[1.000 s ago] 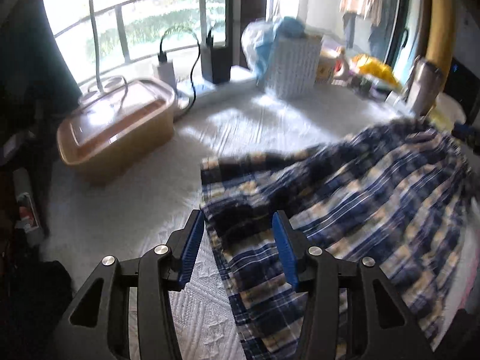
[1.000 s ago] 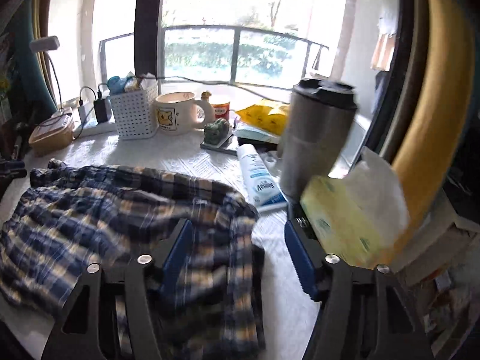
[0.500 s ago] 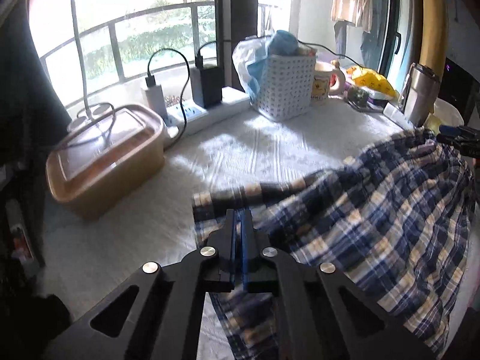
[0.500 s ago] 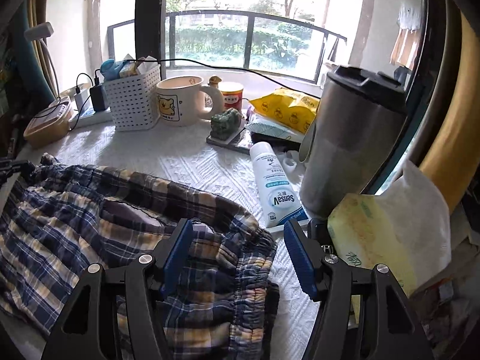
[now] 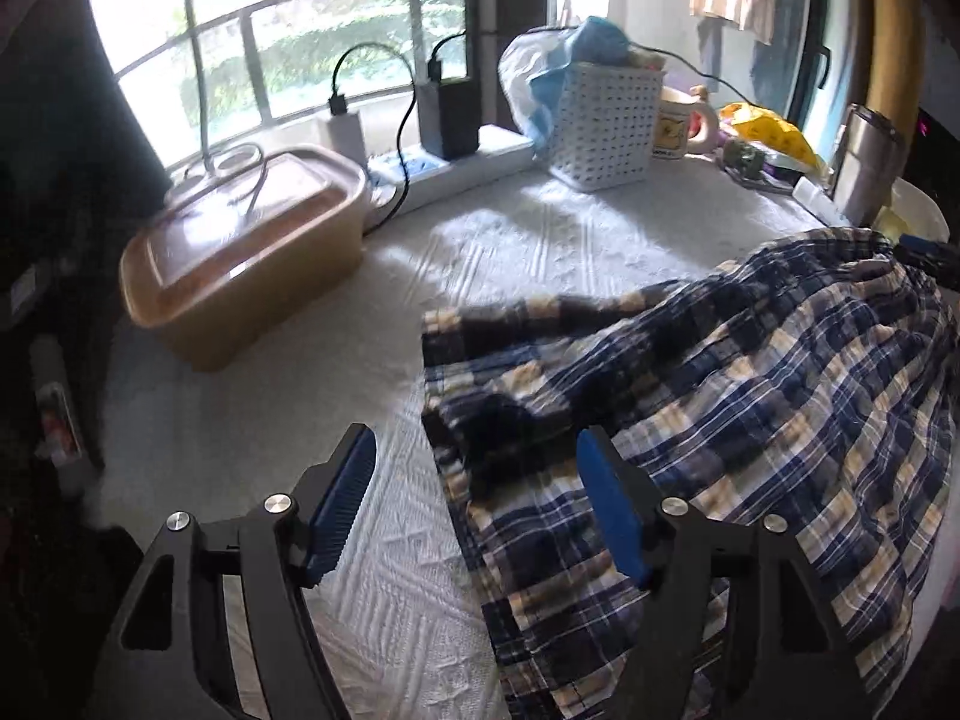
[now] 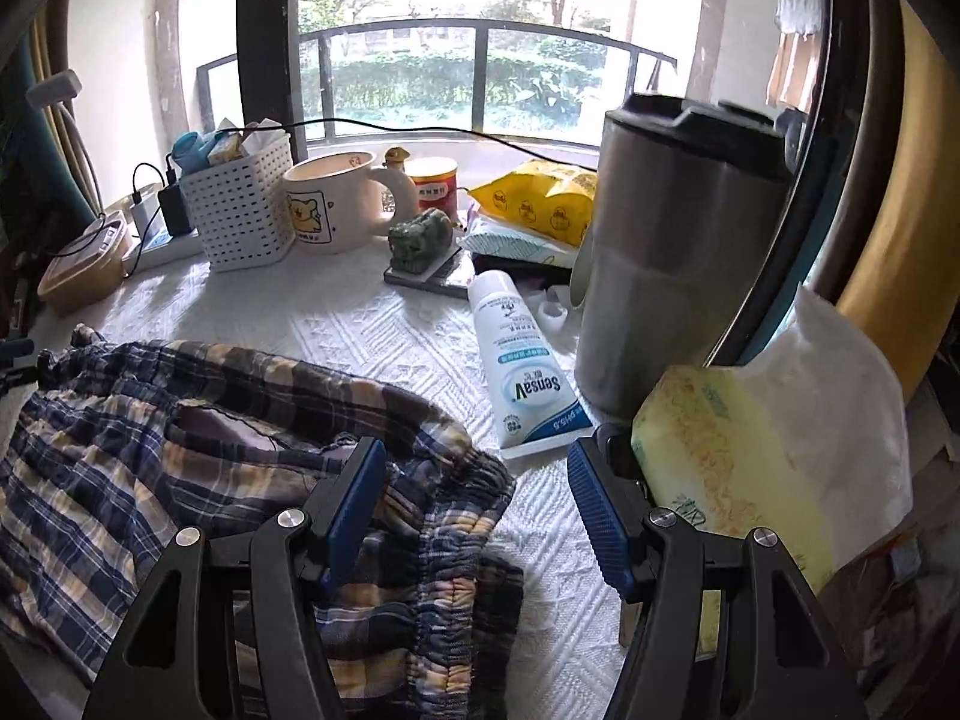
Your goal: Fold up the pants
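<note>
The blue-and-cream plaid cotton pants lie crumpled on the white textured tablecloth. The left gripper is opening over the hem corner, holding nothing; the right gripper stands wide over the waistband (also empty). Next, I judge, both must pinch an edge.

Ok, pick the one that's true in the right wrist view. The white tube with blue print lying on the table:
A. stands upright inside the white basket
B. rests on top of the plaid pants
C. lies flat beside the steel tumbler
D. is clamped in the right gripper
C: the white tube lies flat on the table cover, next to the steel tumbler and clear of the plaid pants.
</note>
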Available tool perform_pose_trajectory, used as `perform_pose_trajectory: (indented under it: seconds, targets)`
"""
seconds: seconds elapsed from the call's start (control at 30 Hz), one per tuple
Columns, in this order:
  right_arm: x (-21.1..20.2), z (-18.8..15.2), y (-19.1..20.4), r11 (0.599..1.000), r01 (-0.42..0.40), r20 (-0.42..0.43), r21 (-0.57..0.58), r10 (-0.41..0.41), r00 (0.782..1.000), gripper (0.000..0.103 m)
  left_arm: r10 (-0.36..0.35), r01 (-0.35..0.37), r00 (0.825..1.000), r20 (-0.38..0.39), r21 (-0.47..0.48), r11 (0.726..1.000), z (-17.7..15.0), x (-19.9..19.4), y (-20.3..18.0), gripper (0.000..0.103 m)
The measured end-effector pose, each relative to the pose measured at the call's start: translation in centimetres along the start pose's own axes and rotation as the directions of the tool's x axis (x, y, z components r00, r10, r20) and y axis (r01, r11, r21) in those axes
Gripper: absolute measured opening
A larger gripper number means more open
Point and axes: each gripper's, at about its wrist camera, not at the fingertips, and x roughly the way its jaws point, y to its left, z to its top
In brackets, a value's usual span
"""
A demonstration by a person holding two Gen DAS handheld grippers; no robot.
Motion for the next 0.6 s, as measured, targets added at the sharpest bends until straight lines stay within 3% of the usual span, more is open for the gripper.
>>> perform_pose_trajectory:
  seconds: [0.1, 0.2, 0.3, 0.43, 0.6]
  targets:
    - [0.1, -0.1, 0.2, 1.000, -0.007, 0.000, 0.000, 0.007, 1.000, 0.066, -0.030, 0.030, 1.000, 0.008, 0.015, 0.999, 0.0, 0.3, -0.4, 0.067]
    - [0.0, 0.0, 0.2, 1.000, -0.007, 0.004, -0.003, 0.007, 1.000, 0.066, -0.050, 0.050, 0.999, -0.017, 0.029, 0.998, 0.4, 1.3, -0.9, 0.028]
    - [0.0, 0.0, 0.1, 1.000, -0.007, 0.005, 0.003, 0.007, 1.000, 0.066, -0.068, 0.068, 0.997, -0.046, 0.011, 0.998, 0.5, 2.5, -0.8, 0.001]
    - [-0.1, -0.4, 0.0, 1.000, -0.011, 0.003, 0.008, 0.011, 1.000, 0.066, -0.051, 0.052, 0.998, -0.023, 0.010, 0.999, 0.7, 2.1, -1.0, 0.000]
    - [-0.5, -0.6, -0.3, 1.000, -0.006, 0.011, 0.008, 0.006, 1.000, 0.062, -0.023, 0.023, 0.997, 0.071, 0.003, 1.000, 2.9, -0.3, -0.4, 0.000]
